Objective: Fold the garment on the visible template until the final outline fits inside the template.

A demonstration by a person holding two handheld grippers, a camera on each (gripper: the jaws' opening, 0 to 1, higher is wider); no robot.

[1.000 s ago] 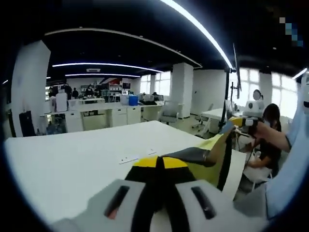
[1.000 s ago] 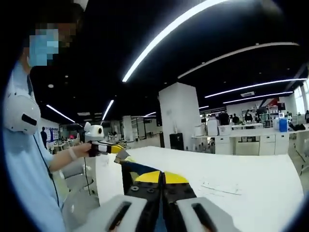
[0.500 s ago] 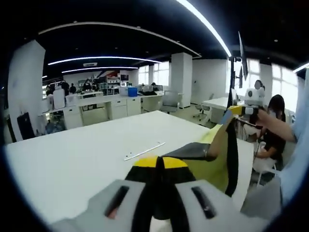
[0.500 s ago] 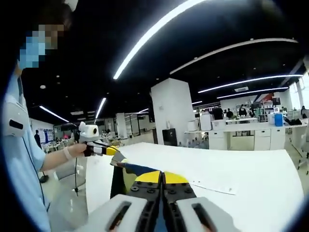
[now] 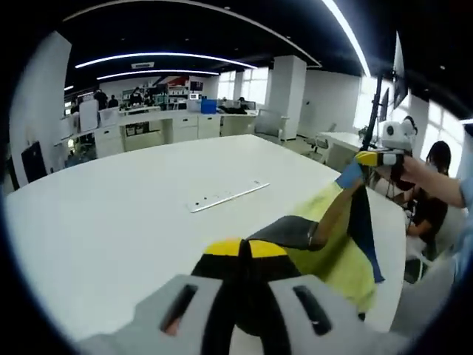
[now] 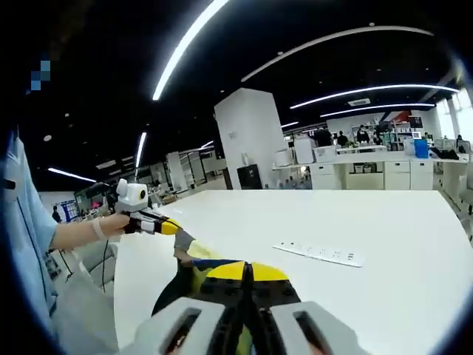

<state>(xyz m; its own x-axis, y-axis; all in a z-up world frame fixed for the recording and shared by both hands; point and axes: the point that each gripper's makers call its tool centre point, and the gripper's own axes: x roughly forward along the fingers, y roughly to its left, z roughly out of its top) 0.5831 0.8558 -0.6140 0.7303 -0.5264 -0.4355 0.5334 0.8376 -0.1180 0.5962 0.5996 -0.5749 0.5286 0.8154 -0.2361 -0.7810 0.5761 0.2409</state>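
left gripper view: jaws of left gripper (image 5: 240,255) pinching garment (image 5: 336,244) | right gripper (image 6: 247,275) jaws likewise clamped on it | garment hanging stretched over counter (image 5: 111,222) edge | no fold laid, template unseen, folding all ahead

Long ceiling light strips (image 5: 185,58) (image 6: 185,44) give bright, even light against a dark ceiling, and they curve strongly under the fisheye bend. Below them the white counter (image 5: 111,222) (image 6: 384,296) is bright and nearly washed out, with only faint shadow. Windows (image 5: 436,122) beyond the counter's far end glare white. Both views are soft, and detail smears toward the edges.
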